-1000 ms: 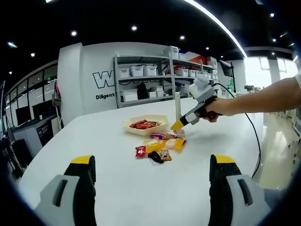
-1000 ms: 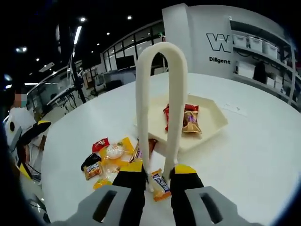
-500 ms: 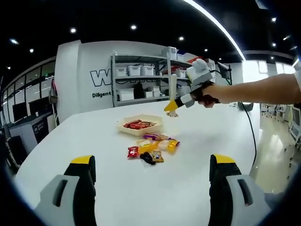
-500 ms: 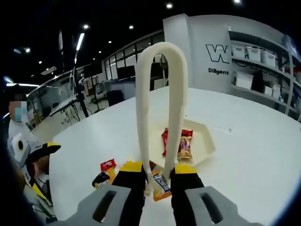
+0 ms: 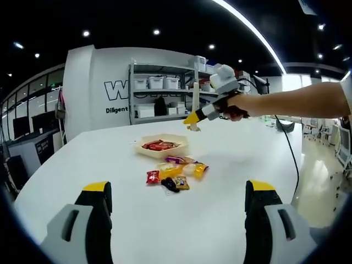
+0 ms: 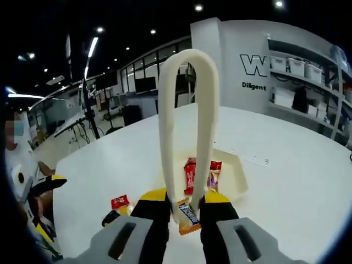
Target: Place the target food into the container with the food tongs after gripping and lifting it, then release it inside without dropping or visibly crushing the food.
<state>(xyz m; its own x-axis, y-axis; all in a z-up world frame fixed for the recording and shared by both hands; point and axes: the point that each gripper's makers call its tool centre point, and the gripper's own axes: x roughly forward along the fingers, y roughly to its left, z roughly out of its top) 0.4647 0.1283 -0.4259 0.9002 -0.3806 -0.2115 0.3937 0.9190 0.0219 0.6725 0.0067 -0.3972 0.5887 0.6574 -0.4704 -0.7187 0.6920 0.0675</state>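
My right gripper [image 6: 185, 198] is shut on the cream food tongs [image 6: 166, 132], whose loop rises up the middle of the right gripper view. The tong tips pinch a small orange-and-blue snack bar [image 6: 188, 215], held in the air above the white table. Beyond it lies the cream tray [image 6: 235, 175] with red and brown wrapped snacks [image 6: 190, 171] in it. In the left gripper view, the right gripper [image 5: 193, 116] and the tongs [image 5: 194, 99] hover above and just right of the tray [image 5: 180, 148]. My left gripper [image 5: 179, 188] stands open and holds nothing, short of the snack pile [image 5: 171, 175].
Loose wrapped snacks [image 6: 117, 202] lie on the table [image 5: 236, 165] in front of the tray. A person's arm [image 5: 297, 102] reaches in from the right. Shelves with white bins [image 5: 165, 96] stand behind the table. Another person sits at the left edge of the right gripper view.
The right gripper has risen from the snack pile with the tongs and the bar, and has moved over towards the tray. The left gripper is still open.
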